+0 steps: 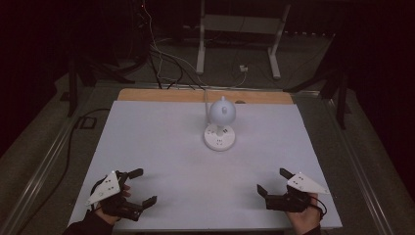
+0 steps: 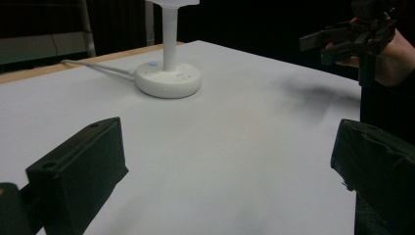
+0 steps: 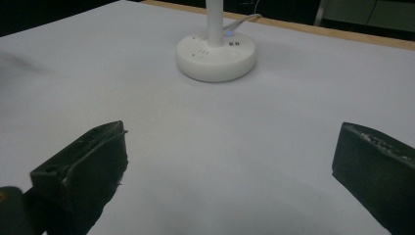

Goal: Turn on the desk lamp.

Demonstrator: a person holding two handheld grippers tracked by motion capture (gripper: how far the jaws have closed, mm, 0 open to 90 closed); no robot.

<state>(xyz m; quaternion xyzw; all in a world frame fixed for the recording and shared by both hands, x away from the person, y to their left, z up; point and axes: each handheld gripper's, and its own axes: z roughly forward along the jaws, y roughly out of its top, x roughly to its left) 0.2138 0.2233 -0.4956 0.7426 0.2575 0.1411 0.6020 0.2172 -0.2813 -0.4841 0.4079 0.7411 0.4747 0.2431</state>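
Observation:
A white desk lamp (image 1: 222, 111) with a round head stands on its round base (image 1: 219, 138) in the far middle of the white table (image 1: 156, 147). My left gripper (image 1: 146, 185) hovers over the near left corner, jaws wide open with nothing between them. My right gripper (image 1: 271, 180) sits at the near right, also open and empty. The left gripper view looks between its jaws (image 2: 230, 161) toward the lamp base (image 2: 168, 80), with the right gripper (image 2: 315, 49) held in a hand at the upper right. In the right gripper view, the lamp base (image 3: 216, 56) lies ahead of the open jaws (image 3: 230, 161).
The lamp's white cord (image 2: 93, 67) runs off the far edge, where a wooden strip (image 1: 161, 95) shows. Beyond it, cables (image 1: 161, 58) lie on the dark floor by the white legs of another desk (image 1: 200, 44). Bare tabletop separates the two grippers.

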